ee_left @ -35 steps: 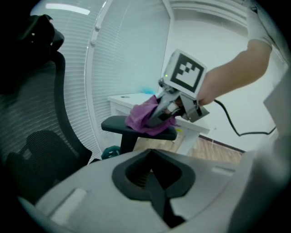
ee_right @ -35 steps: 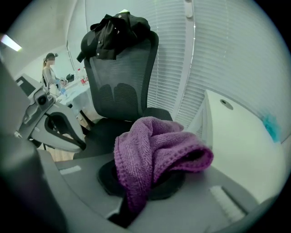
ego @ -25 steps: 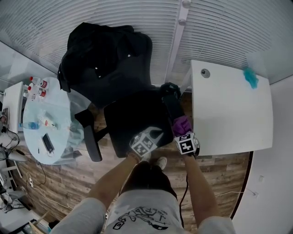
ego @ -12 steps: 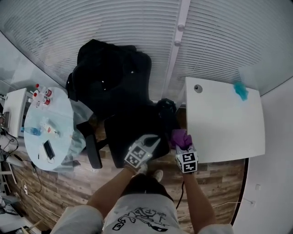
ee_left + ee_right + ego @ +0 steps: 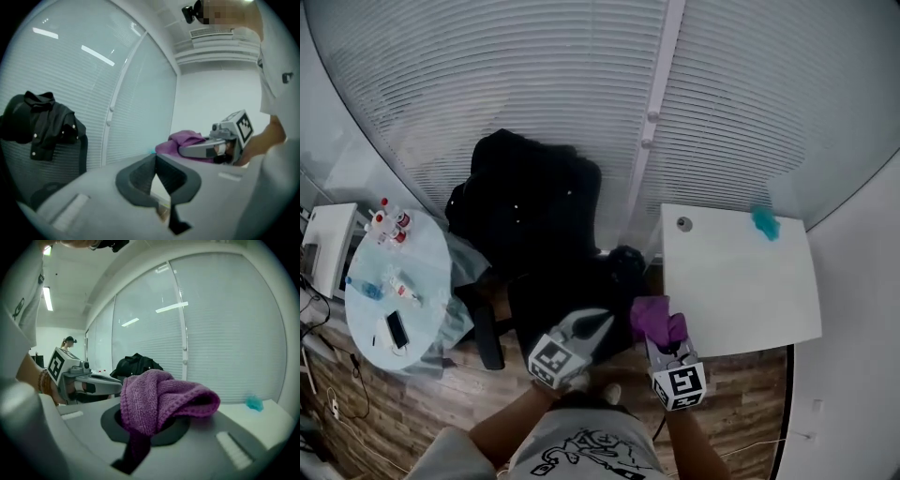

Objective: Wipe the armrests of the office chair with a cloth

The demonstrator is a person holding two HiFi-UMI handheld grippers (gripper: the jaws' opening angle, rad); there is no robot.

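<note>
Cloth (image 5: 654,319), clenched in the right hand-held gripper (image 5: 664,339), has lifted off the armrest (image 5: 626,261) (left hand-held gripper (image 5: 586,330) closed on nothing), suggesting that wipe is over.

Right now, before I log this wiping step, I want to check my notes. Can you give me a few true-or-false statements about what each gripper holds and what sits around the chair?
The right gripper clamps a purple cloth. True.
The left gripper holds a second cloth. False: its jaws are together, with nothing between them.
A black jacket hangs over the office chair's backrest. True.
The white desk is bare. False: a teal item lies near its far edge.
The phone lies on the desk. False: it lies on the round table.
</note>
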